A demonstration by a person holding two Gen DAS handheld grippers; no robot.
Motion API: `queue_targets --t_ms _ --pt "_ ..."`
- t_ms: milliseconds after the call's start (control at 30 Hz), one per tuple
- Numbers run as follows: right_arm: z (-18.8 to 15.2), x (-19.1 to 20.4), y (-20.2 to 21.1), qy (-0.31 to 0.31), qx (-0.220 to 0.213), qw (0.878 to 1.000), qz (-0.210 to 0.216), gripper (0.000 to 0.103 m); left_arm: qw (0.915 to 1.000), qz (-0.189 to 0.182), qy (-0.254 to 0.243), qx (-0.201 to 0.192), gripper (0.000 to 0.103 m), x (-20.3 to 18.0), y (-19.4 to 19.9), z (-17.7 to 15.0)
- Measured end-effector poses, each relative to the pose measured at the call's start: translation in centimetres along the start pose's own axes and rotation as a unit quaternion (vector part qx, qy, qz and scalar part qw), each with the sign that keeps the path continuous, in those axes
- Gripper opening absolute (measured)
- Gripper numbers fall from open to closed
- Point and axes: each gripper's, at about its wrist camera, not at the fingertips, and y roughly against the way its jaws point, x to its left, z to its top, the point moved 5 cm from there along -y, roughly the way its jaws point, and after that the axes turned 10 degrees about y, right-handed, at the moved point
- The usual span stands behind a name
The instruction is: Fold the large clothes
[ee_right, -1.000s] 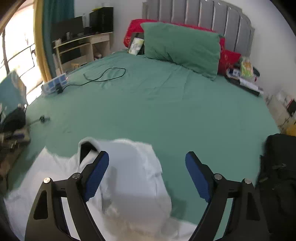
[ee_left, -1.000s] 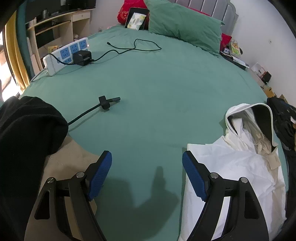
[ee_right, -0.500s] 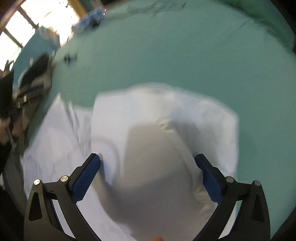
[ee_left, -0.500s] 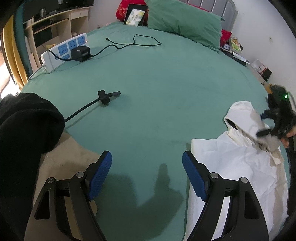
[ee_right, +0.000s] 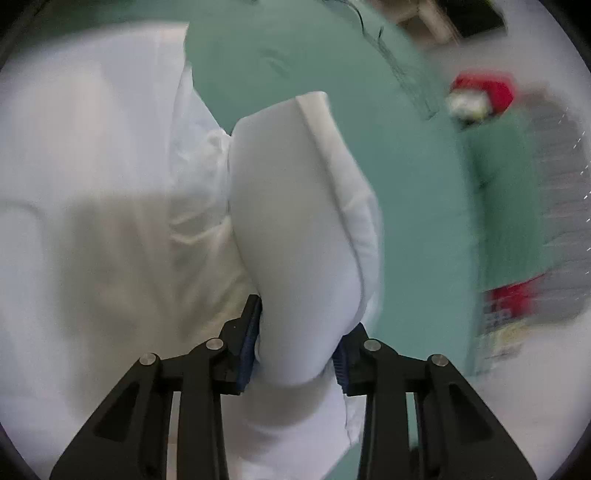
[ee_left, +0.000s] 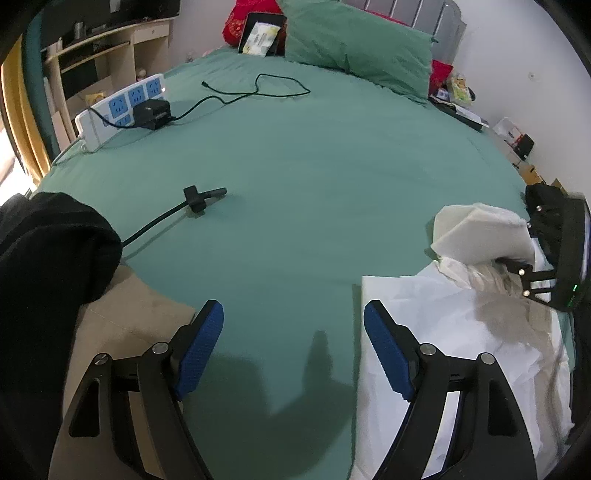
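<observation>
Right tongs [ee_right: 295, 347] are closing, the white hood [ee_right: 291, 221] bunched between the pads, garment [ee_left: 461, 332] on the green bed [ee_left: 314, 166]. Left tongs [ee_left: 293, 350] spread wide, empty.

Bedsheet [ee_left: 314, 177]: plain teal green.
Jacket [ee_right: 110, 221]: white.
Gripper pads [ee_left: 199, 354]: blue, ribbed.
Power strip [ee_left: 118, 107]: white, blue sockets.
Pillow [ee_left: 354, 48]: green.
Cushion [ee_left: 236, 22]: red.

Bedroom with a green-sheeted bed [ee_left: 314, 155]
Ahead of the jaws: grey headboard [ee_left: 424, 9], white wall [ee_left: 517, 55]; wooden desk [ee_left: 110, 48] far left.
</observation>
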Motion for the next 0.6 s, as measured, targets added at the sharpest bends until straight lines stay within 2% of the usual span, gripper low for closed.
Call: queue_targets --t_ms 67,100,200,233,300,400,500,600 --pt "0.6 1.9 0.7 0.031 0.015 0.994 -0.102 0.033 1.0 -0.002 -0.003 -0.003 0.082 -0.4 0.3 -0.2" --pt "0.6 2.7 0.9 0.033 0.022 0.991 -0.129 0.033 1.0 -0.005 -0.005 -0.005 0.082 -0.7 0.6 -0.2" --pt "0.8 5.4 1.8 0.011 0.02 0.985 -0.173 0.035 0.9998 -0.008 -0.013 -0.01 0.082 -1.4 1.3 -0.6" --pt "0.6 6.4 2.1 -0.005 0.02 0.983 -0.181 0.039 0.9997 -0.01 -0.016 -0.012 0.082 -1.7 1.6 -0.8" --pt "0.0 8.1 3.0 -0.029 0.012 0.982 -0.187 0.041 0.9995 -0.013 -0.024 -0.014 0.082 -2.4 2.1 -1.2" --pt "0.1 10.3 4.8 -0.056 -0.002 0.983 -0.175 0.052 0.9989 -0.017 -0.04 -0.016 0.082 -3.6 2.9 -2.1" --pt "-0.2 12.2 6.1 -0.079 -0.01 0.986 -0.146 0.052 0.998 -0.025 -0.055 -0.019 0.082 -5.0 3.7 -3.0" --pt "-2.2 12.5 7.2 -0.126 -0.012 0.983 -0.129 0.052 0.9971 -0.046 -0.059 -0.014 0.082 -6.6 4.1 -4.1"
